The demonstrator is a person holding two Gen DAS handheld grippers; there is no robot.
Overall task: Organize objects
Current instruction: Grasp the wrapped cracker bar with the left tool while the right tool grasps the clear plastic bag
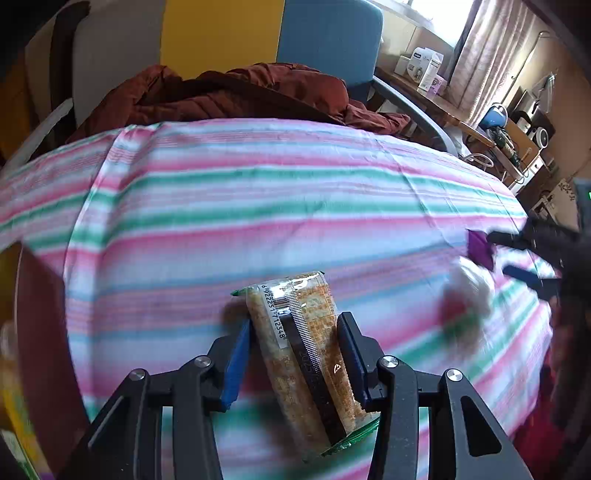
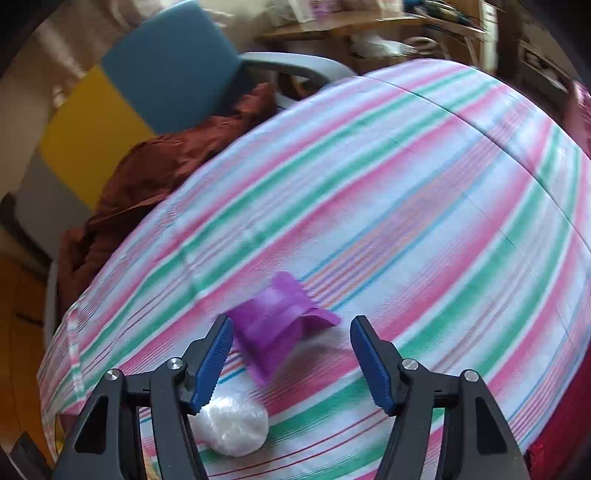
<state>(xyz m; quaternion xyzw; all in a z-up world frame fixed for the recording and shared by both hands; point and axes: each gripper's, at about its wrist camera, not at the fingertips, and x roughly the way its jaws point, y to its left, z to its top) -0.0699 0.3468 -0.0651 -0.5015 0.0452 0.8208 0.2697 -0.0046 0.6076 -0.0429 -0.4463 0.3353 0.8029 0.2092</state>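
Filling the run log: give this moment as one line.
left claw: shut on cracker pack | right claw: open, purple packet between fingers, untouched | white bag: on striped cloth

Sunlit curtained window (image 1: 447, 22), blue chair (image 1: 328, 40)

The tablecloth (image 1: 258, 206) carries pink, green, white and thin blue stripes. The cracker packet (image 1: 303, 354) is clear over golden-brown crackers, with a dark band, green end seals and a white barcode label. Both grippers have black frames and blue fingers (image 2: 212, 360). The sachet (image 2: 277, 321) is purple; the crumpled plastic bag (image 2: 236, 428) is white. A rust-red jacket (image 1: 229, 92) lies before a blue chair back (image 1: 328, 40).
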